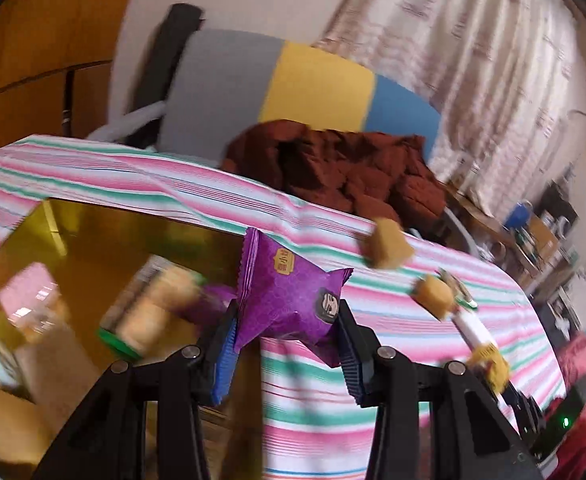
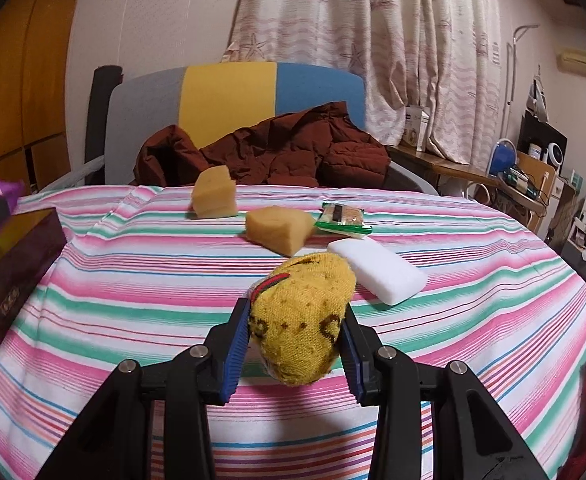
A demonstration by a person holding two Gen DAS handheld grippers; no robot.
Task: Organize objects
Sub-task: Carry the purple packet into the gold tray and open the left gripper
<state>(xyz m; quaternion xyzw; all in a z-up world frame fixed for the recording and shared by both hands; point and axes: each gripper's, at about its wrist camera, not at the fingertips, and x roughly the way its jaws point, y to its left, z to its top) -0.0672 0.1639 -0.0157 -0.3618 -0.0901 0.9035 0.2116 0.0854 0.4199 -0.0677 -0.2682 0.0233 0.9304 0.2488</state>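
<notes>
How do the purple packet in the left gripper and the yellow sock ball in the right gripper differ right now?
The purple packet is a smooth printed wrapper with crimped ends; the yellow sock ball is soft knitted cloth with dark marks. The packet is flat and angular, the sock ball rounded. The packet hangs by the gold box; the sock ball is over the striped cloth. Both are clamped between blue pads.
</notes>
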